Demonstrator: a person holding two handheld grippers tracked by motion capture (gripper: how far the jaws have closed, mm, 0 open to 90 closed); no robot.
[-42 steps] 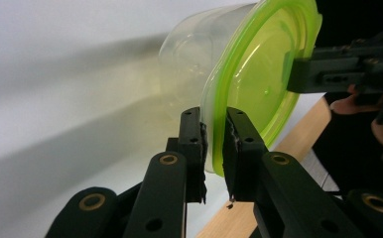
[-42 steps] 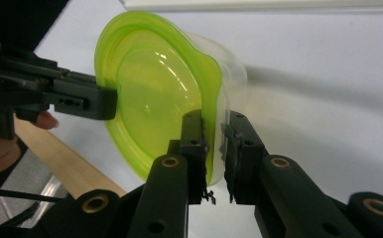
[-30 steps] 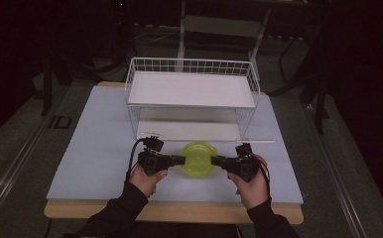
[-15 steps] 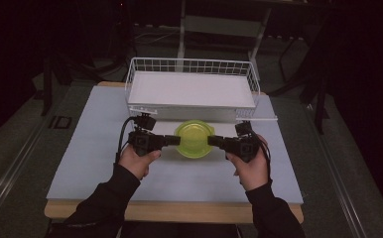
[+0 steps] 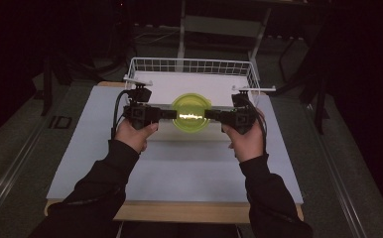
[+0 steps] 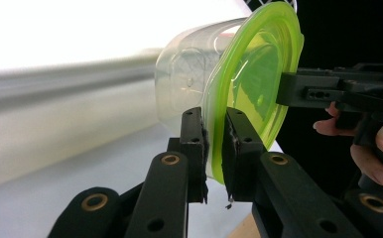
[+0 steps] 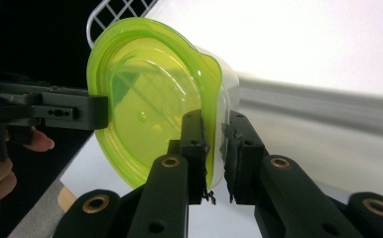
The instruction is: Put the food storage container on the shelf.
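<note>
A clear plastic container with a lime-green lid (image 5: 191, 112) hangs in the air, held from both sides above the front rim of the white wire basket (image 5: 192, 66). My left gripper (image 5: 172, 114) is shut on the lid's left rim, and in the left gripper view its jaws pinch the green lid (image 6: 251, 84) at its edge. My right gripper (image 5: 210, 114) is shut on the opposite rim. In the right gripper view the lid (image 7: 145, 114) faces the camera with the clear tub behind it, and the left gripper (image 7: 97, 112) clamps the far edge.
The wire basket has a white floor (image 5: 159, 89) and stands at the back of a pale mat (image 5: 179, 163) on the wooden table (image 5: 179, 212). Dark chair and stand legs rise behind the table. Both of the person's dark sleeves reach in from the bottom.
Both grippers have carried the container up and away from the table's front, from over the mat to over the basket's front rim. Both grips have held.
</note>
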